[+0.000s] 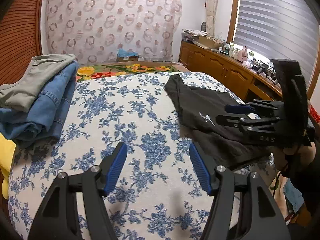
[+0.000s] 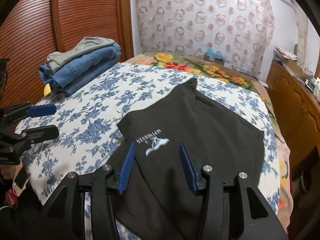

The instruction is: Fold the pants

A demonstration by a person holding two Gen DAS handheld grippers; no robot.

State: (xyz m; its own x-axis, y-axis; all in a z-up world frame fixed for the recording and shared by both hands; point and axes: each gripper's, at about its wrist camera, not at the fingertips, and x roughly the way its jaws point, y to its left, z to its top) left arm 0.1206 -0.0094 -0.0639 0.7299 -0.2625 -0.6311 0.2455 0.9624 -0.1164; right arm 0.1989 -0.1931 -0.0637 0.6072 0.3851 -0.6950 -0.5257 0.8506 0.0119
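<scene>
Item: black pants (image 2: 192, 124), with a white printed logo (image 2: 153, 143), lying on the right half of the bed (image 1: 128, 108) atop a blue-floral sheet. Condition: already doubled over, apparently partly folded, though the layer count is hard to read in dark cloth. One end tapers to a point toward the far side; the near end hangs toward the bed edge.

Handling: soft, light, limp knit fabric; will drape and sag if lifted by one point, and likely slides easily on the sheet. Best taken at corners or along a folded edge, pinching all layers together, one tool per corner.

Right tool (image 2: 158, 166): released, jaws apart, poised over the near part of the pants beside the logo, grasping nothing.

Left tool (image 1: 158, 166): released, jaws spread, above bare sheet left of the pants, grasping nothing.

Adjacent: stack of folded clothes (image 2: 82, 68), denim under grey, at the far left corner, well apart from the pants.
</scene>
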